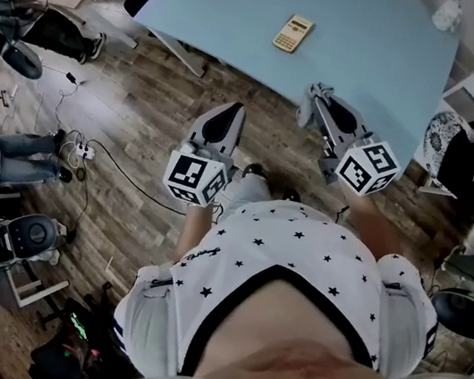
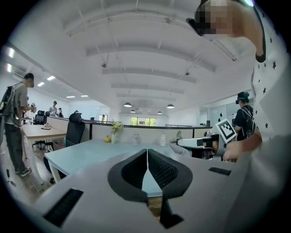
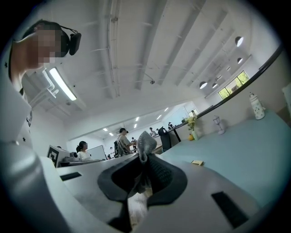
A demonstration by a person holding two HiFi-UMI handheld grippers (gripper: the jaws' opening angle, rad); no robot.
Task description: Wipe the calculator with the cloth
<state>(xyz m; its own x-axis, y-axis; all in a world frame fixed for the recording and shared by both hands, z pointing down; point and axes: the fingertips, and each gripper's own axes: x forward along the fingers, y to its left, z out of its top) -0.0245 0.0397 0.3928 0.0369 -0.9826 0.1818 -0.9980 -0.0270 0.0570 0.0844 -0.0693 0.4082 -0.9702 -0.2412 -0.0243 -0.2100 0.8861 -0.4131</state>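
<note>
The calculator is lying flat and face up on the pale blue table, toward twelve o'clock from where the person is standing. Bare tabletop is showing all round it and nothing is touching it. It is looking small and cream-coloured, with rows of keys just showing; whether it is dusty or clean I cannot tell from here.

As I judge it, the wiping is not yet beginning: only the picking up of the cloth is done. The cloth, a grey knitted-looking rag, is poking up from the right gripper, whose jaws are pinching it tight. That gripper is hanging at the near table edge at about one o'clock, well short of the calculator. The left gripper is hovering over the wooden floor at eleven o'clock, its jaws pressed together on nothing.

What is remaining is carrying the cloth out to the calculator and rubbing it over.
</note>
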